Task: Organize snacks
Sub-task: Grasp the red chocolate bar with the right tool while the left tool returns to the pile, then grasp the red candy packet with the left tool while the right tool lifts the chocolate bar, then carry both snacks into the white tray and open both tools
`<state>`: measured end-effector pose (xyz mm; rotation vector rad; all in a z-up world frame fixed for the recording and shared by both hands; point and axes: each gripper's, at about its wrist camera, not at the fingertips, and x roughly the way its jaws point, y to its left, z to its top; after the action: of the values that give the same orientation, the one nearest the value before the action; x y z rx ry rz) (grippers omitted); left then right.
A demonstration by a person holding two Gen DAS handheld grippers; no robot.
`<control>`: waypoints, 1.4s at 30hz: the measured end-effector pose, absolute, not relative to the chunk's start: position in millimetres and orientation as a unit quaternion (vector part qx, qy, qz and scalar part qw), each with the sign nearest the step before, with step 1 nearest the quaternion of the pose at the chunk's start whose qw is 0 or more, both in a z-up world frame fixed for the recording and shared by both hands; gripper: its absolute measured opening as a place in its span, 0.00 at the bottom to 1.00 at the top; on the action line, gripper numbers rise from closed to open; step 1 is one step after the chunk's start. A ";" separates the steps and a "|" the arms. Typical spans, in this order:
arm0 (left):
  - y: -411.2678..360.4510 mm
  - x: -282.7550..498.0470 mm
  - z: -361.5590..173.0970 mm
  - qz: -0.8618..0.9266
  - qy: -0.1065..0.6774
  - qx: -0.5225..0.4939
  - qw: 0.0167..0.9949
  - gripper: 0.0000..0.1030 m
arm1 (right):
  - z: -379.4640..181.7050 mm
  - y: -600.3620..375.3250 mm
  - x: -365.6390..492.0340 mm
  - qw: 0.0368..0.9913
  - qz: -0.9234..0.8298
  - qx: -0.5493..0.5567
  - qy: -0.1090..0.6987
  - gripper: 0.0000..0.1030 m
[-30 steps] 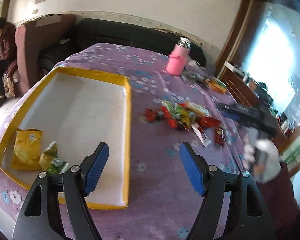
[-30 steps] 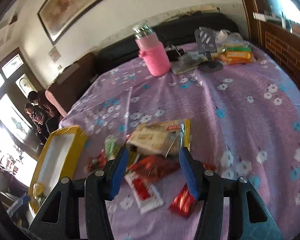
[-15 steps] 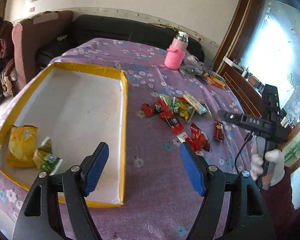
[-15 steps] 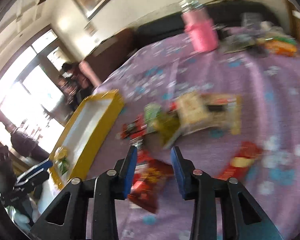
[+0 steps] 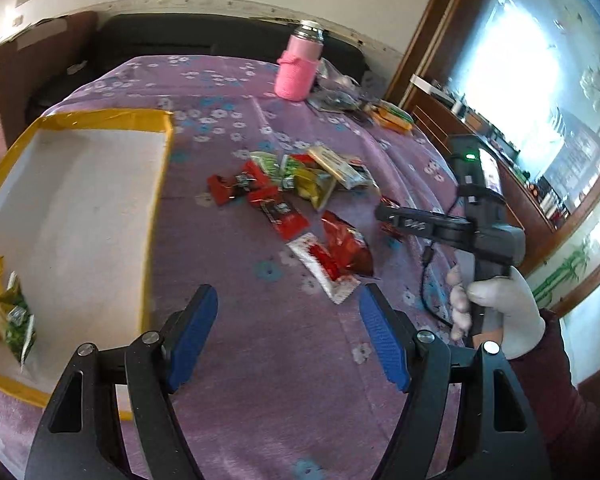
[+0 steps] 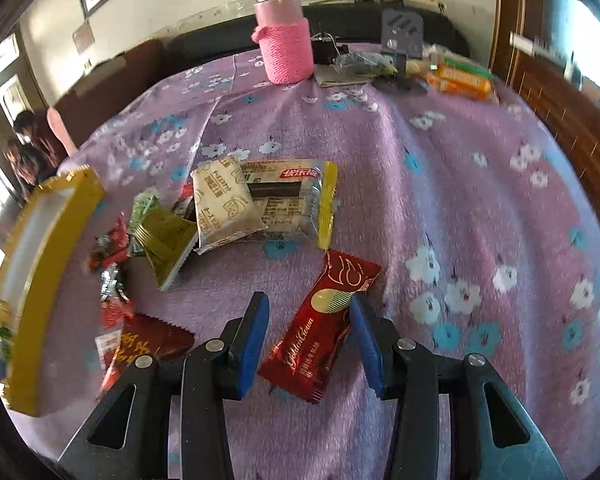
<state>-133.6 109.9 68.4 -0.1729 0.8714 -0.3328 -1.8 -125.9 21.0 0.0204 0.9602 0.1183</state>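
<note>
Our right gripper (image 6: 309, 330) straddles the red wafer packet (image 6: 322, 326) – jaws opening, not gripping (long axis toward one o'clock).

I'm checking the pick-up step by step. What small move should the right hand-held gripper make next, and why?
Probably lower a little and close. The right hand-held gripper has its jaws opening, and the red wafer packet lies flat on the purple tablecloth between them, the pads not yet pressing it. Once gripped, it can go to the yellow-rimmed tray.
</note>
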 end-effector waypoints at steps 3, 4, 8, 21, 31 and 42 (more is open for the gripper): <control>96.4 -127.2 65.8 -0.168 0.424 -0.071 0.887 0.71 | 11.9 -122.7 2.2 0.882 0.041 -0.010 0.468 0.41; 89.0 -123.1 63.8 -0.172 0.427 -0.064 0.885 0.71 | 11.5 -125.7 1.0 0.886 0.039 -0.008 0.462 0.38; 62.8 -109.0 58.0 -0.186 0.432 -0.037 0.882 0.71 | 14.5 -141.0 -0.2 0.890 0.044 0.027 0.452 0.28; -19.2 -61.5 25.4 -0.184 0.437 0.096 0.875 0.26 | 13.8 -154.9 -1.3 0.893 0.069 0.076 0.439 0.28; 5.2 -61.4 27.7 -0.177 0.438 0.049 0.880 0.26 | 15.7 -162.1 -4.8 0.891 0.082 0.110 0.433 0.28; 126.9 -108.6 75.0 -0.135 0.385 -0.092 0.908 0.27 | 28.3 -155.3 -15.2 0.910 0.098 0.111 0.386 0.28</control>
<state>-108.6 126.9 75.0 -0.1888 0.7946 -0.2784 -15.2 -155.2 28.3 0.2285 0.7964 0.2025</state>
